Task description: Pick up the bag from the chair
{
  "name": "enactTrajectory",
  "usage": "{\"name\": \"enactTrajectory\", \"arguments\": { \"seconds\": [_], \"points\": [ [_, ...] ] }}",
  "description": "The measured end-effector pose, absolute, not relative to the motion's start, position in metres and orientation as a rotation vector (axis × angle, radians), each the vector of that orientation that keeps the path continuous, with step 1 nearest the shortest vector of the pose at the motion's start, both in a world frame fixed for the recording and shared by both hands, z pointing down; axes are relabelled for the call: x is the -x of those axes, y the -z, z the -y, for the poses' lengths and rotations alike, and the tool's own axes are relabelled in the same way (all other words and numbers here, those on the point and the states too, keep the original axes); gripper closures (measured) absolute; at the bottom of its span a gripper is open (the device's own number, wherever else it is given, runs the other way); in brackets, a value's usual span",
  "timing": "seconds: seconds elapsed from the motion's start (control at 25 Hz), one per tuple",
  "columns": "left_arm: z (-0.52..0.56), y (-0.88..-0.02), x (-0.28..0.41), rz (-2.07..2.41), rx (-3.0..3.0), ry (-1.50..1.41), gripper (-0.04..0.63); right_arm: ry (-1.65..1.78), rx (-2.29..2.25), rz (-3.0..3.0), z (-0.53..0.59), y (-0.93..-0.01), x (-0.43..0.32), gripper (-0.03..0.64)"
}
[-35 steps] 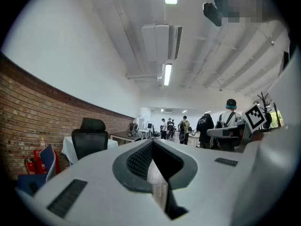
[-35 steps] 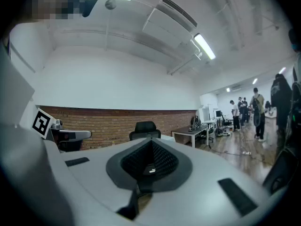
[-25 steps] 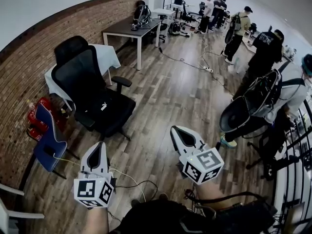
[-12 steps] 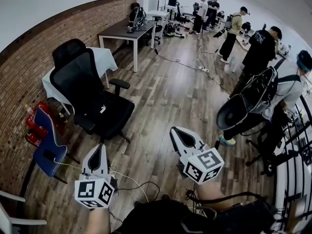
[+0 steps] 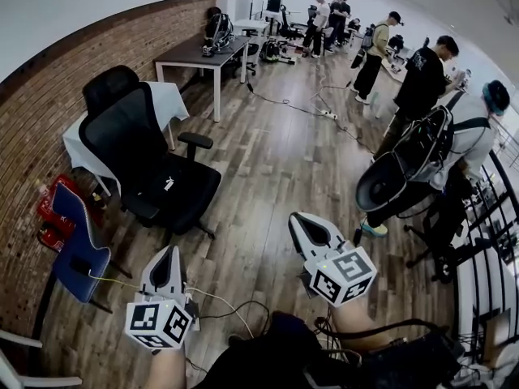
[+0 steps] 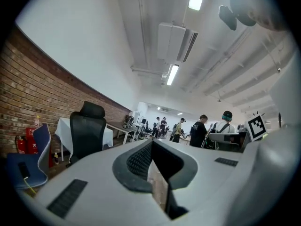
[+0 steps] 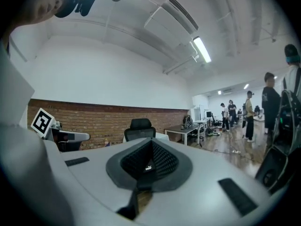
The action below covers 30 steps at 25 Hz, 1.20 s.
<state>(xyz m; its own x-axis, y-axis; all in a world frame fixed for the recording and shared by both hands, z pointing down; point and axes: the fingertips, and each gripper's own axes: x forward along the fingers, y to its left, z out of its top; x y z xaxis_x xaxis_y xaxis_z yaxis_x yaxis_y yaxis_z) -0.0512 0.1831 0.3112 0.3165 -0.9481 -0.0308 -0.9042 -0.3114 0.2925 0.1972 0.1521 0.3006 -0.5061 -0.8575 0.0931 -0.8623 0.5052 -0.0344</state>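
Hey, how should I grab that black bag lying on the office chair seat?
Grip the bag's near edge, coming from the chair's open front: it lies flat on the seat, with the backrest behind and an armrest beside. No handle can be made out.

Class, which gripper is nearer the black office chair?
Left. The left gripper hangs just short of the black office chair; the right gripper is farther, off to the right.

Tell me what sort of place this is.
Probably a shared office or lab workspace: a black office chair, a desk along the brick wall, and several people standing farther down the wood floor.
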Motion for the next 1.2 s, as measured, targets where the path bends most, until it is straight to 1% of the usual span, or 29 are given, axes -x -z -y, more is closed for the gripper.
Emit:
{"name": "enactTrajectory", "arguments": {
  "seconds": [0.36, 0.68, 0.92, 1.2],
  "points": [
    [-0.162, -0.321, 0.063, 1.719, -2.344, 0.283, 0.586, -0.136, -1.472, 2.701, -0.124, -0.307, -0.185, 0.605],
    [-0.119, -0.321, 0.063, 1.838, -2.268, 0.242, 0.586, -0.169, -1.372, 2.774, -0.057, -0.315, -0.175, 0.606],
    [-0.075, -0.320, 0.053, 1.900, -2.227, 0.213, 0.586, -0.167, -1.292, 2.836, 0.003, -0.309, -0.175, 0.606],
    [-0.026, -0.308, 0.020, 1.960, -2.193, 0.165, 0.586, -0.181, -1.212, 2.891, 0.066, -0.306, -0.191, 0.606]
  ]
}}
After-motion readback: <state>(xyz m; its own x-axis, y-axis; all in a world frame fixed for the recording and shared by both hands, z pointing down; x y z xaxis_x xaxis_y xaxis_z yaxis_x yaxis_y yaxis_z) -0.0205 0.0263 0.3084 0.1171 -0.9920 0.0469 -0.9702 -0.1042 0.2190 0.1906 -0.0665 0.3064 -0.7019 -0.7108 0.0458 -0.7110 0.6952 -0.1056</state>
